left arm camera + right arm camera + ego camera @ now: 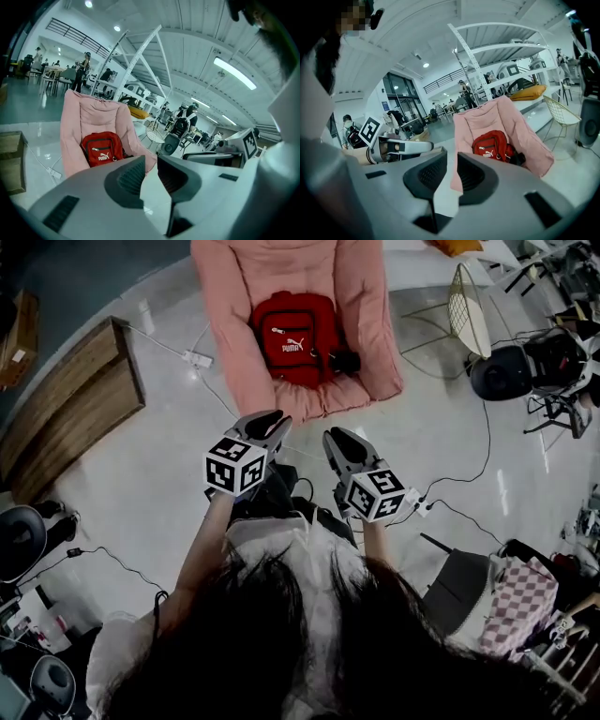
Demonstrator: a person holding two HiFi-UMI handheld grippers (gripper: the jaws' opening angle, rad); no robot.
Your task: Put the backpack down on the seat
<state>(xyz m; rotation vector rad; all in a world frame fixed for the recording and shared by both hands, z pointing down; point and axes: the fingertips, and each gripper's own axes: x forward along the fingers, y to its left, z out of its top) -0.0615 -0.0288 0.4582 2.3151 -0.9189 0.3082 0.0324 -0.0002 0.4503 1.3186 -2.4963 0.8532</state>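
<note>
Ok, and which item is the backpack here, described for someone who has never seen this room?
Find the big pink padded seat at the top of the head view. The backpack sits in its hollow. It is the only red thing there, with a white logo on its front, unlike the small black object beside it.

Red backpack upright on pink seat

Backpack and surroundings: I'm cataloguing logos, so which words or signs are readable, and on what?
"PUMA": white print on the red backpack, which lies on the pink seat.
Cubes on the left gripper and right gripper: square markers, no words.
Nothing else is readable.
</note>
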